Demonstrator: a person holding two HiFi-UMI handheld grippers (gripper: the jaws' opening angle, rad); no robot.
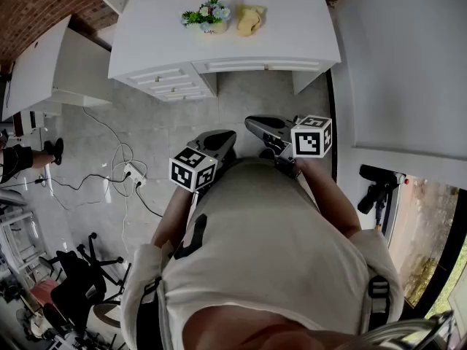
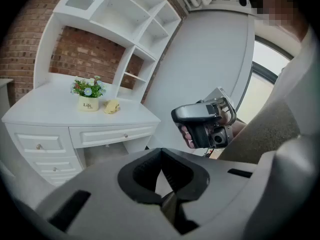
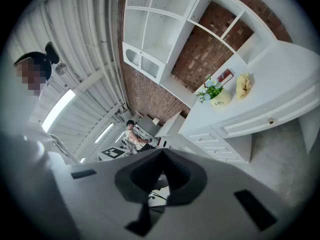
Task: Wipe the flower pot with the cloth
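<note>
Your left tongs (image 1: 225, 137) and right tongs (image 1: 253, 125) are pressed together and empty, close to your body. Well ahead of them on the surface (image 1: 292, 28), the cloth (image 1: 249, 20) lies beside the flower pot (image 1: 211, 26). If you arrive with them shut, you'd likely shove the cloth or tip the pot.

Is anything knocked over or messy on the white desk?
Nothing stands out. The flower pot stands upright on the desk, and the yellow cloth lies crumpled beside it, with nothing spilled.

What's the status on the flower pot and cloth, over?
Left tongs and right tongs shut, empty. Cream flower pot and crumpled yellow cloth side by side on white desk, untouched. No obstacle seen.
</note>
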